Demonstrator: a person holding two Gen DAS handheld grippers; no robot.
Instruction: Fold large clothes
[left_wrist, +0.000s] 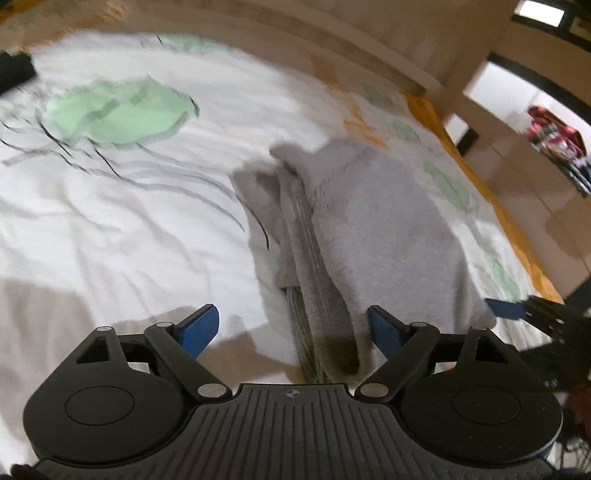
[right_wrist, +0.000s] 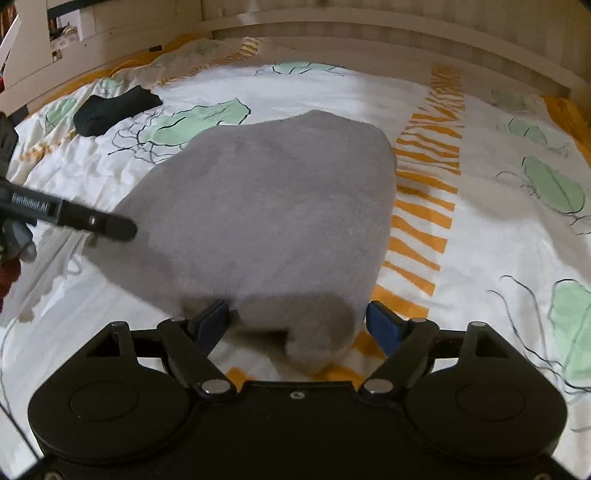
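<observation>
Black hand-held gripper (right_wrist: 295, 325), seemingly blue pads (right_wrist: 382, 325)

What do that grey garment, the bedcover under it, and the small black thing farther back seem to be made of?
Grey garment: looks like soft knit or fleece, matte with a fuzzy nap; a ribbed edge suggests a sweater. Bedcover: probably thin woven cotton, matte and finely creased, printed with green leaves and orange stripes. Black thing: some dark matte cloth, too small to tell more.

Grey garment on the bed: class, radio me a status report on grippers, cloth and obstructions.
Left gripper open, right gripper open, each straddling the near edge. Grey garment folded, lying on the bedsheet. Black cloth far off, not obstructing.
</observation>
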